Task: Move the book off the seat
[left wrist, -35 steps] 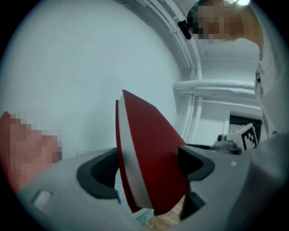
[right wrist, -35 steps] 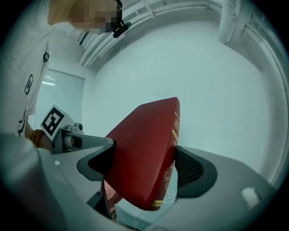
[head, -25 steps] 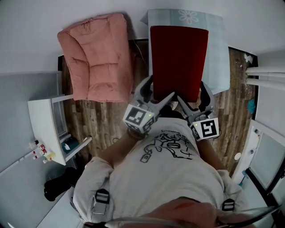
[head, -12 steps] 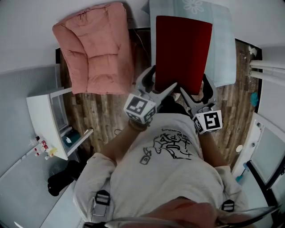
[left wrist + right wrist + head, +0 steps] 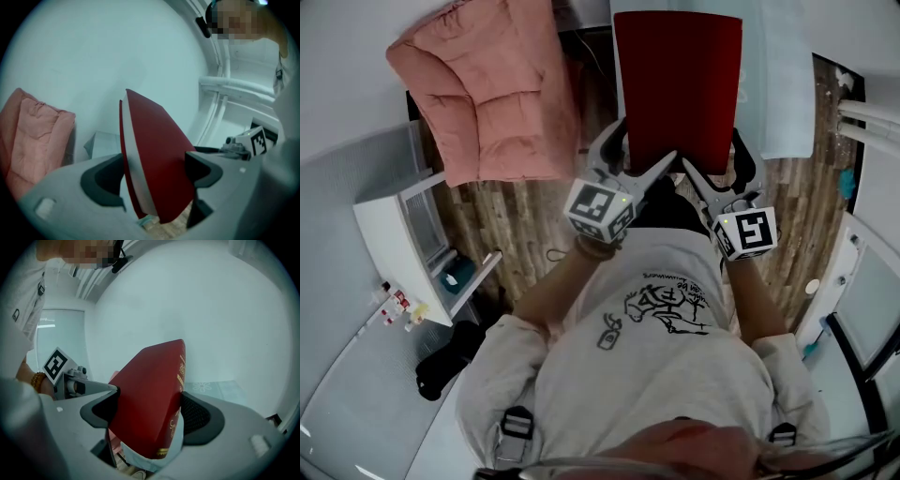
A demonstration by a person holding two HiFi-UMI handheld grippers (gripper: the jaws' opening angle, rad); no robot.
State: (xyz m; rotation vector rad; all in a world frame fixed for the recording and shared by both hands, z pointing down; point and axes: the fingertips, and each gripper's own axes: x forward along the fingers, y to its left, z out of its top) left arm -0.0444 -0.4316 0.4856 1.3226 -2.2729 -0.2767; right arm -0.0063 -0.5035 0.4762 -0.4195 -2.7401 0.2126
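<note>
I hold the red hardcover book [image 5: 680, 89] in the air by its near edge. The left gripper [image 5: 636, 161] is clamped on the corner where the white page block shows, and the right gripper [image 5: 720, 176] is clamped on the spine corner (gold lettering runs down that spine). In the head view the book shows against the left part of the pale blue padded seat [image 5: 778, 94] and the brown wooden plank floor [image 5: 525, 225], with the pink quilted cushion [image 5: 487, 94] apart to its left.

The wood floor [image 5: 523, 236] carries a pink padded seat [image 5: 492, 89] and a white cabinet [image 5: 392, 223]
</note>
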